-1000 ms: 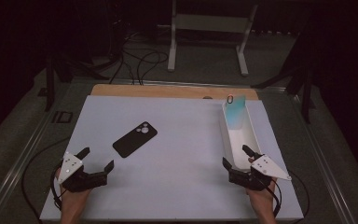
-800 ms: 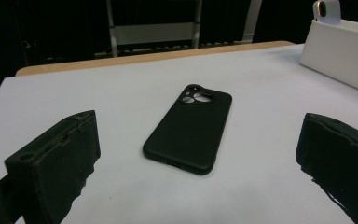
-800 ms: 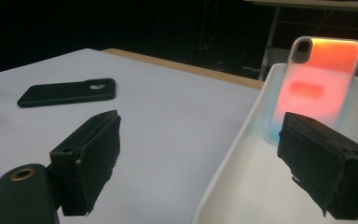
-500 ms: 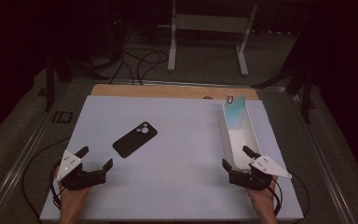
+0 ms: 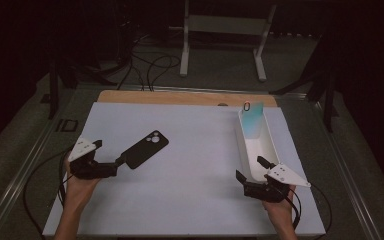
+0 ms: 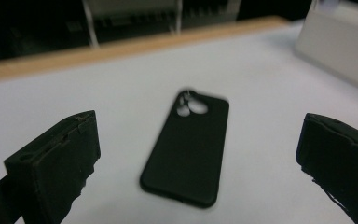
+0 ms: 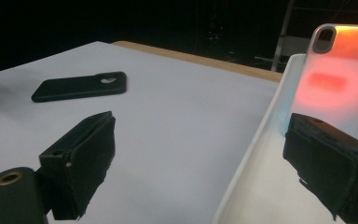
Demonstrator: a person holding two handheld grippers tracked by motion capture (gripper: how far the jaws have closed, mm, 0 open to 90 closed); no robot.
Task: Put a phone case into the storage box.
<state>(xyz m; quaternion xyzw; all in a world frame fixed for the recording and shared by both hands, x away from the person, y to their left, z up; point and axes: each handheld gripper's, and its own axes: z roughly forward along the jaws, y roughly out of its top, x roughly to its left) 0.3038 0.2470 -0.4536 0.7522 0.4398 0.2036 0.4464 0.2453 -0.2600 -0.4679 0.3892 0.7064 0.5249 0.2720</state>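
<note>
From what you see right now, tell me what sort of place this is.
Probably a dim lab or recording studio, not a home. A white work table stands on a dark floor, loose cables trail behind it beside a metal stand, and a black phone case and white tray are laid out for handling.

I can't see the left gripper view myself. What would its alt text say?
A black phone case lies flat on the white table, camera cutout at its far end, between the open jaws of the left gripper, which touch nothing. A white tray sits at the upper right, with a wooden table edge and darkness beyond.
</note>
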